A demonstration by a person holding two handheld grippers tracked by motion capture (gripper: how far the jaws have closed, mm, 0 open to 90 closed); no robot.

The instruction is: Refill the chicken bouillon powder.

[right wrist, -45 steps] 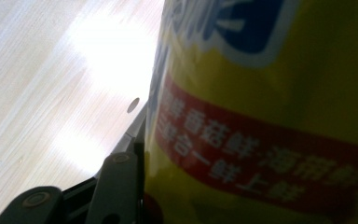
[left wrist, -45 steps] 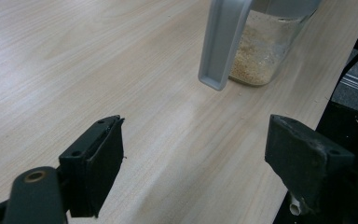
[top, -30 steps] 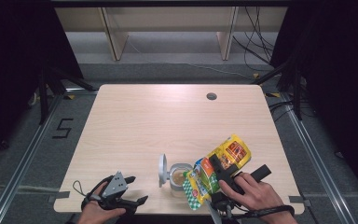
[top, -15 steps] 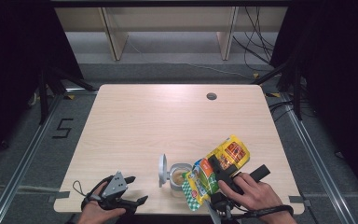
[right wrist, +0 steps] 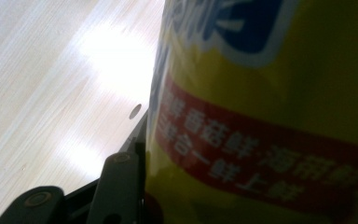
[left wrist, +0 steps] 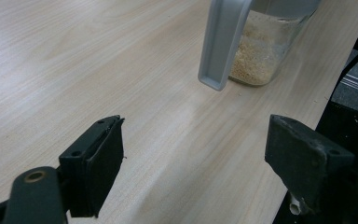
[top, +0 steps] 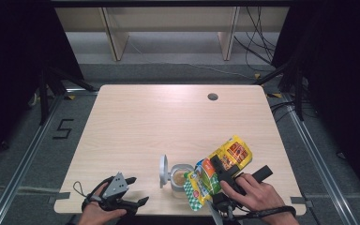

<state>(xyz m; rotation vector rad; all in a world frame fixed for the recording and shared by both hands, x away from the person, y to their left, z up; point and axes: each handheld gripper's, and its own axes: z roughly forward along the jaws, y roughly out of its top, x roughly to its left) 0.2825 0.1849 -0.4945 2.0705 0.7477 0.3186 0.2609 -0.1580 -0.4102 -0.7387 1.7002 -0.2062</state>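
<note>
A yellow and green seasoning pouch (top: pixel 215 171) is held tilted near the table's front edge, its lower end by the mouth of a glass jar (top: pixel 179 178). My right gripper (top: pixel 220 169) is shut on the pouch (right wrist: pixel 270 112), whose yellow face with red band presses against the left jaw. The jar (left wrist: pixel 265 51) holds pale granules, and its grey flip lid (top: pixel 162 171) stands open on the left side. My left gripper (top: pixel 133 191) rests at the front left edge, open, with bare wood between its jaws (left wrist: pixel 196 163). The jar's lid (left wrist: pixel 221 42) hangs ahead of it.
The light wooden table (top: pixel 168 122) has a round cable hole (top: pixel 212 97) at the back right. Black frame rails run along both sides on the grey floor. A wooden shelf unit (top: pixel 168 28) stands beyond the far edge.
The right hand and pouch have shifted very slightly; the left gripper and the jar stay as they were.
</note>
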